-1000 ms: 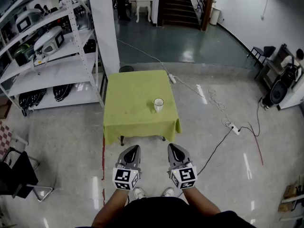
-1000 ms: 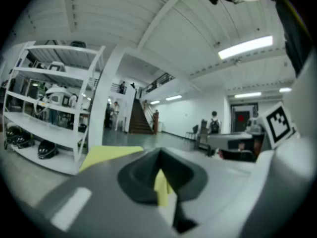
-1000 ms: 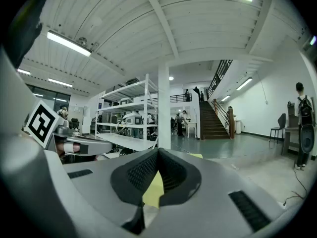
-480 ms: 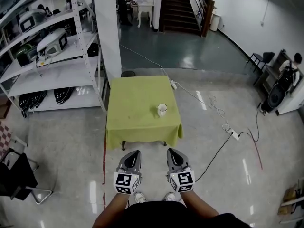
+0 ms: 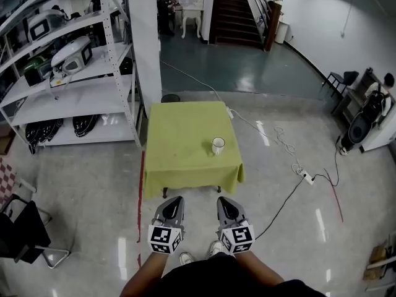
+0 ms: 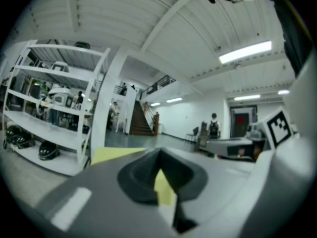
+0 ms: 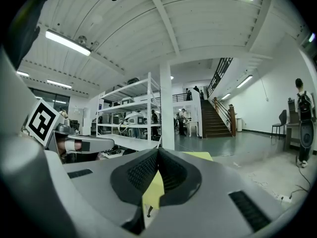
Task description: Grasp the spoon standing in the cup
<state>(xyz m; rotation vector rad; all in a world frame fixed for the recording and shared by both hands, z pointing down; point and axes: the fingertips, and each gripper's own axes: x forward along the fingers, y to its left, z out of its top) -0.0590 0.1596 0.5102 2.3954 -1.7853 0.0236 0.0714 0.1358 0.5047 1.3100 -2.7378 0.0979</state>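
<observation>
Facing a white cup [image 5: 218,145] on the yellow-clothed bench [image 5: 179,135], I held my left tool [image 5: 178,199] and right tool [image 5: 220,199] clenched, empty.

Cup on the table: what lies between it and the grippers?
Head view: only shiny floor and tablecloth separate the cup from the left gripper and right gripper.

A small square surface [image 5: 179,138] stands on the glossy floor, covered by a yellow-green cloth [image 5: 185,181] that hangs over its edges. The only thing on it is a white cup [image 5: 218,145], upright near the right edge, closer to the near right corner than the far one. The rest of the cloth is bare.
</observation>
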